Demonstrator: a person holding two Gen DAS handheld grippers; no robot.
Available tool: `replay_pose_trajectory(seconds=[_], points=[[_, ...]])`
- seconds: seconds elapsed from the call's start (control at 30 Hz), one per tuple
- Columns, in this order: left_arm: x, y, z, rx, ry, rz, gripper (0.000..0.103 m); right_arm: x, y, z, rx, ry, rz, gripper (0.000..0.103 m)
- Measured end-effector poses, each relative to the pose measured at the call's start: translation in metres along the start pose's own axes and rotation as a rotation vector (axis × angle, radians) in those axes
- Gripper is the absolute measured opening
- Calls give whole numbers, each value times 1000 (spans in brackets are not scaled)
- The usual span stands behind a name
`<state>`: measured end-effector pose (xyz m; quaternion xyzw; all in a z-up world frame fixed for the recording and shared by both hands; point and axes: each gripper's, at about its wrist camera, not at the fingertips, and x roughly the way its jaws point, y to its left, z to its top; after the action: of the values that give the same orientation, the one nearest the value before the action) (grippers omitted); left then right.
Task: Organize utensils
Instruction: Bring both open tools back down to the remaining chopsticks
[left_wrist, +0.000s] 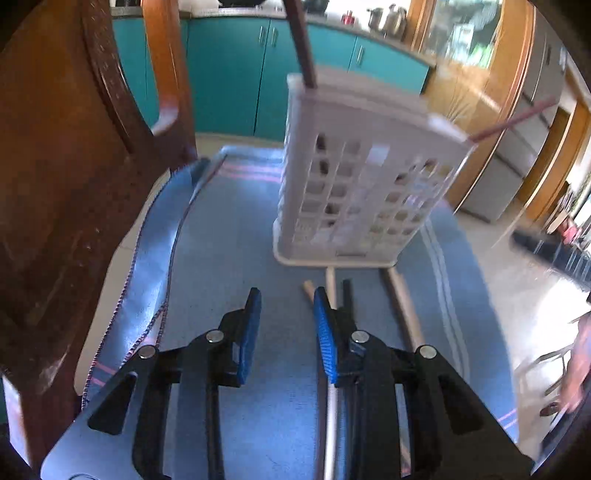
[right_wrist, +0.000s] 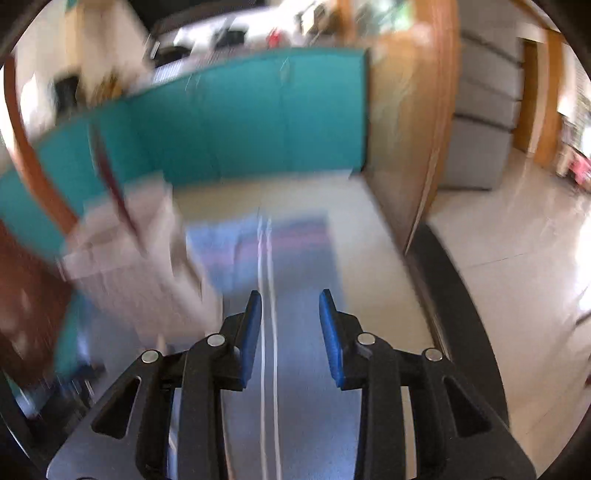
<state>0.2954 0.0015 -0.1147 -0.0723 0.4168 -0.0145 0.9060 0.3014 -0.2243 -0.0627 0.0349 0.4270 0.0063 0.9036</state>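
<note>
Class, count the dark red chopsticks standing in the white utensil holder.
2: one dark red chopstick rises from the white utensil holder at its far-left corner, another leans out right. Others may be hidden inside.

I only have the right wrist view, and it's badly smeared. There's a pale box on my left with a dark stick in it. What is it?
Observer: It's a white slotted utensil holder standing upright on the blue cloth. The stick is a dark red chopstick standing in its far left corner.
Operator: Is anything else in it?
Observer: Yes, a second dark red chopstick leans out over its right corner.
Operator: What is still outside it?
Observer: Several loose chopsticks, pale and dark, lie on the cloth in front of the holder. They are partly under the open left claw, not between its pads.
</note>
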Motion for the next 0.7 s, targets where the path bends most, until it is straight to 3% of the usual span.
replay_pose_trajectory(seconds=[0.1,0.23,0.57,0.67,0.7], points=[[12,5,-1,-14,54,8,42,33,26,-23,-73,154,78,32],[22,13,1,-43,94,22,44,42,54,-35,-165,181,87,37],[25,15,-4,-35,115,31,51,60,68,-58,-193,248,73,38],[27,14,-6,-28,123,29,51,58,70,-62,-195,252,94,19],[28,12,-7,-24,123,31,51,57,70,-63,-190,250,92,19]])
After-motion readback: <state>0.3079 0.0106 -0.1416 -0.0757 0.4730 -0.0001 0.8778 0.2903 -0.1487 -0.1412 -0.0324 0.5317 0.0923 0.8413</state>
